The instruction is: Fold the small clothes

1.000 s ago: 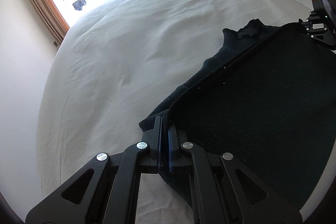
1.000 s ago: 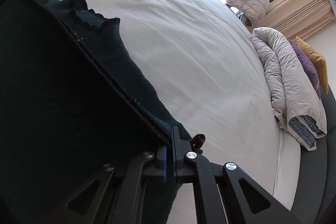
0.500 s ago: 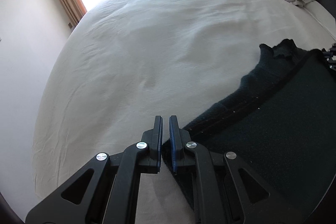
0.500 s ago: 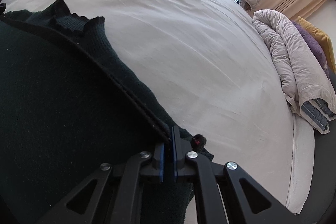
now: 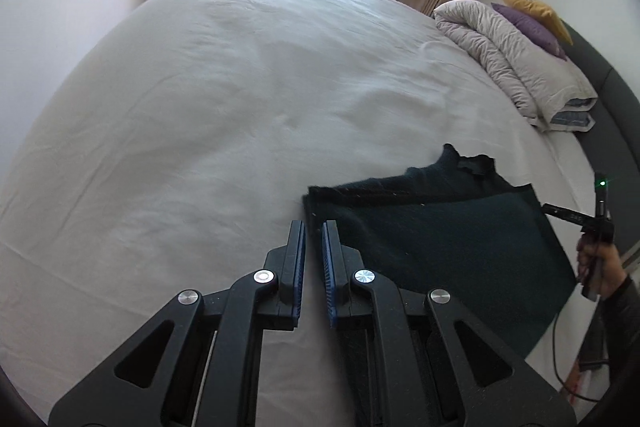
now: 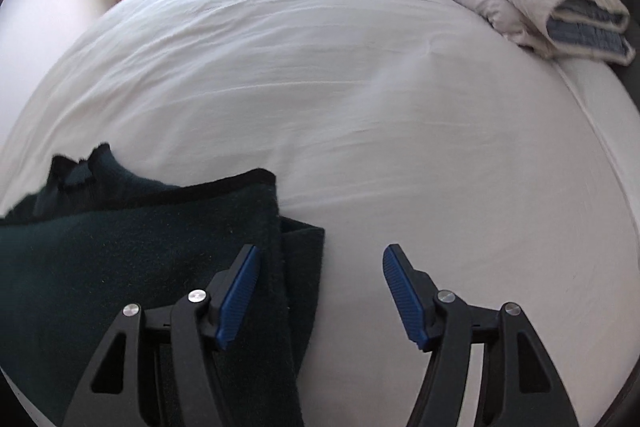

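Sweater [image 6: 132,267] is soft, floppy knit, so we'd pinch its 12 o'clock hem corners; left gripper [image 5: 313,259] nearly pressed together on nothing, right gripper [image 6: 320,287] spreading, empty.

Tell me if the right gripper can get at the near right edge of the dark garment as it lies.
Probably yes: the right gripper, jaws opening, hangs over the dark garment edge with nothing between them and the bed sheet.

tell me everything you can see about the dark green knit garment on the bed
The dark green knit garment looks like soft, fuzzy wool, nearly black in shade. It lies flat on the white bedsheet, folded over itself with one layer on another, a ribbed, wavy-edged collar or cuff poking out at the far end. Neither gripper holds it; the right gripper hangs over its edge, jaws opening.
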